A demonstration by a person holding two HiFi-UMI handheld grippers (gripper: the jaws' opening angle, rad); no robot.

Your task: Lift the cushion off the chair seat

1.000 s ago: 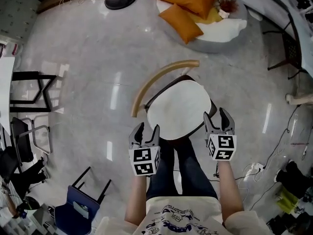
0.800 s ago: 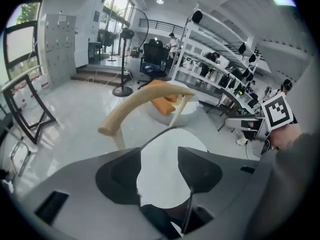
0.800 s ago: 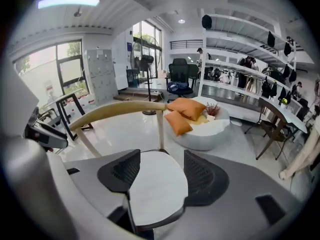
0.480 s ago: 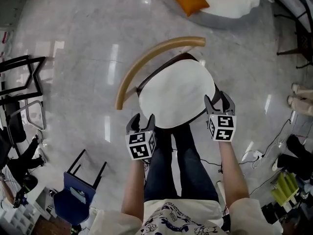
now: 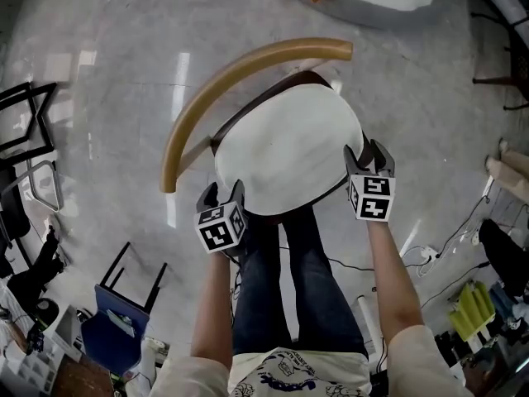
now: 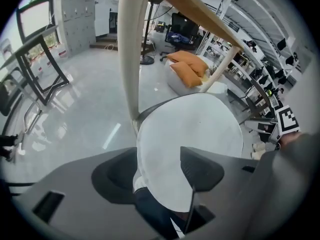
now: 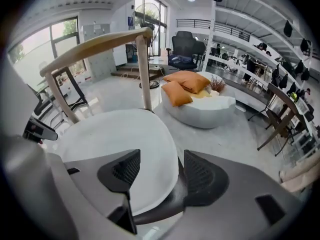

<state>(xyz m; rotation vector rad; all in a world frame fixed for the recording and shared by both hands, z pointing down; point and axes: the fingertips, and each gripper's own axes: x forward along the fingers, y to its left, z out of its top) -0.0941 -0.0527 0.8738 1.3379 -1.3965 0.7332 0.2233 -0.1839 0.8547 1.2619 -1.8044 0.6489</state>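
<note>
Both grippers had dropped toward the chair (image 5: pixel 248 64) since the earlier frame, and it filled more of the head view. Round white cushion (image 5: pixel 289 147) lay flat on the seat, between the two grippers. Left gripper (image 5: pixel 221 190) sat at its near-left edge, jaws just opening, spread astride the rim, not pinching. Right gripper (image 5: pixel 367 150) sat at the right edge, also spread, equally near.

The person stands with both bare forearms reaching out and down, the left arm (image 5: pixel 213 304) and the right arm (image 5: pixel 393 279) held apart, one on each side of the legs (image 5: pixel 289 279). The left gripper (image 5: pixel 223 190) points steeply down. Its jaws are wide, having just been opening, with the edge of the cushion (image 5: pixel 289 147) between them and no pad pressing. The right gripper (image 5: pixel 368 151) also tilts down, jaws apart astride the cushion's rim.
</note>
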